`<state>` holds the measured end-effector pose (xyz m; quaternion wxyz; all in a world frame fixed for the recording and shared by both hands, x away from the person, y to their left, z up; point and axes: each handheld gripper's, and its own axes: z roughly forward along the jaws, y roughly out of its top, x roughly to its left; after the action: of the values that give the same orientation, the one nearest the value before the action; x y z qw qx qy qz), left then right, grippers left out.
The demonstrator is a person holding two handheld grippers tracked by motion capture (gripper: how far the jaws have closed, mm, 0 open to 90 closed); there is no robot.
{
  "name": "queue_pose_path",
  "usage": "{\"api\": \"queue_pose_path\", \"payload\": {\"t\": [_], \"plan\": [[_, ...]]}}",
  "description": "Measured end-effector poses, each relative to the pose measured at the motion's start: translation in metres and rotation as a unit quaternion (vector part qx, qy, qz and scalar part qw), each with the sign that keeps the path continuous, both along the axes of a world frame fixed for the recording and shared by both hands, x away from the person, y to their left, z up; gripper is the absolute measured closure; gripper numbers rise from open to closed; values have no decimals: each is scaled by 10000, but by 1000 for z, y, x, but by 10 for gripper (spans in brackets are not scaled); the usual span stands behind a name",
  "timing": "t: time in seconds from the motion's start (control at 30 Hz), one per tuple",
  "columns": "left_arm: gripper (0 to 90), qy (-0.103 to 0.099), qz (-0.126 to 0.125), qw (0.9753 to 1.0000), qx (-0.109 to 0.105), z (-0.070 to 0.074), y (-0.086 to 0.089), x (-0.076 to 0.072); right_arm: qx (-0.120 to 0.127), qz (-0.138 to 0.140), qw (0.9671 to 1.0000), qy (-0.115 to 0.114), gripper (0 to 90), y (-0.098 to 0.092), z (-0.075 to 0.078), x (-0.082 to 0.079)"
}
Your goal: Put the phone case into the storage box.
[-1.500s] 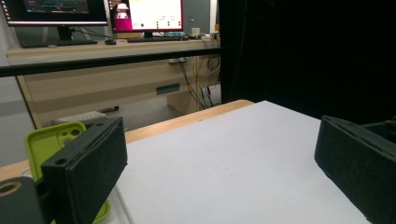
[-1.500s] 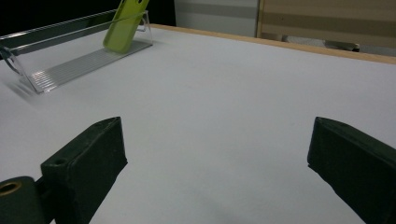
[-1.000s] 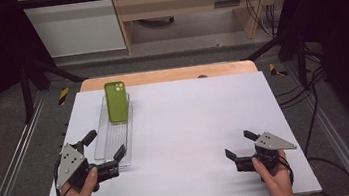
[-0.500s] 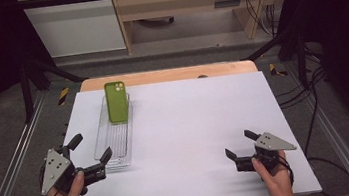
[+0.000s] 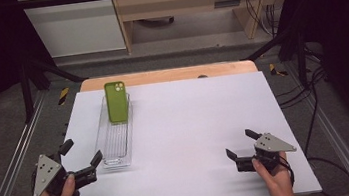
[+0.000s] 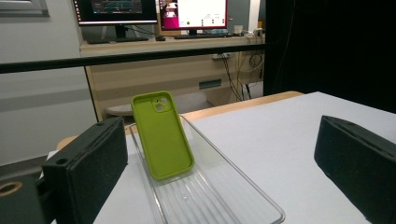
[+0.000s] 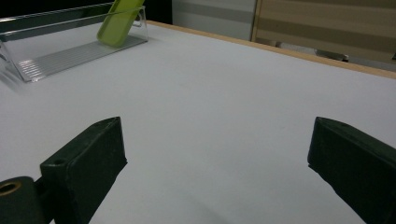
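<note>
**Phone case in the tray, both tools free**

Your lime-green phone case (image 5: 117, 101) leans upright at the far end of the clear ribbed plastic tray (image 5: 116, 144) on the white worktop (image 5: 191, 126) — that placement looks done. Your left tool (image 5: 81, 158) sits just beside the tray's near end, jaws wide apart and holding nothing. Your right tool (image 5: 239, 149) rests well apart — also wide open, empty. Little seems left.
</note>
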<state>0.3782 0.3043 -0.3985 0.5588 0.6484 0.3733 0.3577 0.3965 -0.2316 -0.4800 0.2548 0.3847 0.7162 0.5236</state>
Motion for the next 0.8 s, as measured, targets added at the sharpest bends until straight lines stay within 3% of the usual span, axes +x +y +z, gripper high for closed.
{"api": "queue_pose_path", "payload": {"t": [0.43, 0.8], "plan": [[24, -32, 51, 10000, 8, -9, 12, -1, 12, 1, 10000, 16, 43, -1, 0, 0], [27, 75, 93, 9999, 1, -23, 16, 0, 12, 23, 10000, 45, 43, -1, -1, 1]]}}
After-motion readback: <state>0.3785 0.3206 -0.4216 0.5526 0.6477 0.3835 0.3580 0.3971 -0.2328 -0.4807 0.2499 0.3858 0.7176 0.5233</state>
